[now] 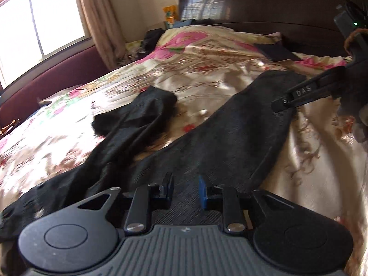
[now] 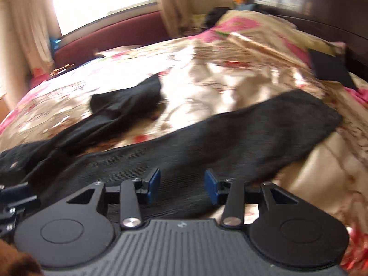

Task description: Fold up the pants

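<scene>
Black pants (image 1: 230, 138), ribbed fabric, are laid out on a bed covered by a satin floral bedspread (image 1: 207, 69) in cream and pink. The two legs are spread apart in a V: one leg is stretched flat toward the dark wooden headboard (image 1: 264, 2), the other is rumpled and its end folded over on the window side (image 1: 142, 112). Bedspread is exposed between the legs. In the right wrist view the same pants (image 2: 230, 135) are seen, with the flat leg ending near a dark flat item (image 2: 331, 69) that lies just below the headboard.

Left hand-held gripper (image 1: 185, 189): jaws parted, nothing between them, positioned low above the pants where the legs join; contact with the fabric cannot be confirmed.

Right hand-held gripper (image 2: 182, 185): jaws parted, nothing held, poised over the flat leg. It is also seen from the side in the left wrist view (image 1: 287, 102), over the far end of the flat leg; its jaw state cannot be judged from there.

A window (image 1: 41, 16) with beige curtains (image 1: 99, 16) is located beyond the bed, on the side away from the flat leg. The right wrist view is motion-blurred.
</scene>
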Motion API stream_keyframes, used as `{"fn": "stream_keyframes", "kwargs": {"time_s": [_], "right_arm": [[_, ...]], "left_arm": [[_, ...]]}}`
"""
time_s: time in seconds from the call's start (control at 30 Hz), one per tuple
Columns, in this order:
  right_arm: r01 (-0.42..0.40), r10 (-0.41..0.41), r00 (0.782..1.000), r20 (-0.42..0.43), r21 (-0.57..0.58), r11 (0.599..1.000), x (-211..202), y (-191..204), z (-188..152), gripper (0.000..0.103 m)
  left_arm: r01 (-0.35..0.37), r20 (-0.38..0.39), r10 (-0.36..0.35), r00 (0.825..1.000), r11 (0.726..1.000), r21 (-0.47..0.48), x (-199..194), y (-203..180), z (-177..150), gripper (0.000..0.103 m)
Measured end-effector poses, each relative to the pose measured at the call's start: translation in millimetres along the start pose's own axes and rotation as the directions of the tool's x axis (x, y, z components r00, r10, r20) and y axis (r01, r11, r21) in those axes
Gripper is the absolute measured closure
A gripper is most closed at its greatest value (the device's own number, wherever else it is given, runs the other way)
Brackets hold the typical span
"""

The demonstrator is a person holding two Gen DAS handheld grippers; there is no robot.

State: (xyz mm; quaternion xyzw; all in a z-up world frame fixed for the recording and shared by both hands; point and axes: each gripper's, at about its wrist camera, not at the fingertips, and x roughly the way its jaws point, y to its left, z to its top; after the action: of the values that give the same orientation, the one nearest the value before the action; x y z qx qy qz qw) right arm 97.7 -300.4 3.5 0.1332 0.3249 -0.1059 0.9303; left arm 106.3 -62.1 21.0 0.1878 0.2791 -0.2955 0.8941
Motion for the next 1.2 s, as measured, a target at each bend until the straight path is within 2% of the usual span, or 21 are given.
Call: {"fn": "stream_keyframes", "kwargs": {"time_s": [0.07,0.13,0.23,0.33,0.37,0.4,0.43,0.5,0.57,0.63,0.7,0.77,0.8,0.87,0.93,0.97,1.0,1.07,1.13,1.2], "right_arm": [[0.084,-0.084,0.996,0.001,0.103,0.991,9.4,-44.4,9.0,0.058],[0.121,-0.121,0.993,-0.015,0.236,0.964,21.4,-92.8,17.6,0.057],[0.143,-0.141,0.989,-0.035,0.376,0.916,39.5,-138.8,23.3,0.058],[0.099,-0.113,0.994,0.001,0.465,0.88,45.8,-157.1,20.9,0.059],[0.08,-0.101,0.995,0.018,0.482,0.872,47.8,-162.3,21.8,0.071],[0.064,-0.088,0.996,0.026,0.495,0.866,48.4,-166.0,22.3,0.094],[0.045,-0.071,0.997,0.032,0.51,0.859,49.3,-170.3,23.7,0.098],[0.004,-0.045,0.997,0.062,0.536,0.844,43.3,-177.4,26.6,0.098],[0.011,-0.058,0.996,0.071,0.534,0.845,35.4,-181.5,25.5,0.098],[0.053,-0.08,0.996,0.031,0.508,0.86,33.1,-180.7,23.4,0.092],[0.107,-0.12,0.993,-0.002,0.459,0.882,28.2,-175.3,21.1,0.092],[0.15,-0.169,0.986,0.008,0.425,0.893,16.5,-169.0,20.4,0.089],[0.181,-0.206,0.979,0.015,0.413,0.893,8.9,-165.2,21.1,0.083],[0.196,-0.228,0.973,0.042,0.381,0.904,-2.9,-153.2,24.2,0.082],[0.153,-0.18,0.982,0.06,0.311,0.938,-6.1,-129.9,32.5,0.081],[0.118,-0.137,0.989,0.056,0.259,0.959,-3.0,-111.8,38.3,0.076],[0.077,-0.088,0.995,0.042,0.208,0.975,2.9,-92.3,44.2,0.07],[-0.042,0.042,0.999,0.005,0.11,0.993,17.8,-46.9,53.7,0.069],[-0.155,0.154,0.988,-0.033,-0.028,0.988,32.0,4.4,59.8,0.069],[-0.241,0.229,0.97,-0.076,-0.216,0.946,44.6,60.1,62.2,0.07]], "left_arm": [[0.066,-0.003,-0.066,0.998,0.998,0.016,27.2,-27.1,17.4,0.064],[0.104,-0.018,-0.103,0.995,0.994,0.036,51.3,-48.6,28.1,0.064],[0.132,-0.065,-0.129,0.989,0.99,0.044,76.4,-66.5,33.4,0.064],[0.143,-0.088,-0.137,0.987,0.988,0.057,85.7,-75.5,33.2,0.064],[0.142,-0.089,-0.136,0.987,0.988,0.06,86.4,-78.4,33.4,0.064],[0.146,-0.09,-0.14,0.986,0.988,0.058,86.7,-80.5,34.4,0.064],[0.15,-0.092,-0.144,0.985,0.987,0.053,87.7,-81.6,35.7,0.064],[0.154,-0.09,-0.149,0.985,0.987,0.045,87.8,-83.1,37.9,0.064],[0.165,-0.085,-0.163,0.983,0.986,0.02,85.5,-80.9,39.6,0.063],[0.173,-0.078,-0.173,0.982,0.985,-0.01,80.3,-74.9,39.5,0.063],[0.154,-0.062,-0.155,0.986,0.988,-0.014,69.9,-66.4,37.6,0.063],[0.131,-0.043,-0.132,0.99,0.991,-0.02,56.4,-52.1,33.4,0.062],[0.117,-0.037,-0.118,0.992,0.993,-0.028,49.2,-43.5,30.4,0.06],[0.076,-0.029,-0.077,0.997,0.996,-0.05,33.8,-21.5,22.7,0.059],[0.027,-0.027,-0.029,0.999,0.997,-0.069,17.6,2.4,11.5,0.057],[-0.003,-0.03,0.001,1.0,0.997,-0.075,10.0,15.0,5.7,0.056],[-0.035,-0.035,0.033,0.999,0.996,-0.076,2.4,28.0,-0.9,0.055],[-0.108,-0.054,0.104,0.993,0.992,-0.06,-11.7,54.1,-14.6,0.054],[-0.183,-0.077,0.179,0.981,0.982,-0.043,-24.2,81.1,-28.1,0.049],[-0.246,-0.094,0.243,0.966,0.969,-0.029,-35.3,107.9,-40.8,0.044]]}}
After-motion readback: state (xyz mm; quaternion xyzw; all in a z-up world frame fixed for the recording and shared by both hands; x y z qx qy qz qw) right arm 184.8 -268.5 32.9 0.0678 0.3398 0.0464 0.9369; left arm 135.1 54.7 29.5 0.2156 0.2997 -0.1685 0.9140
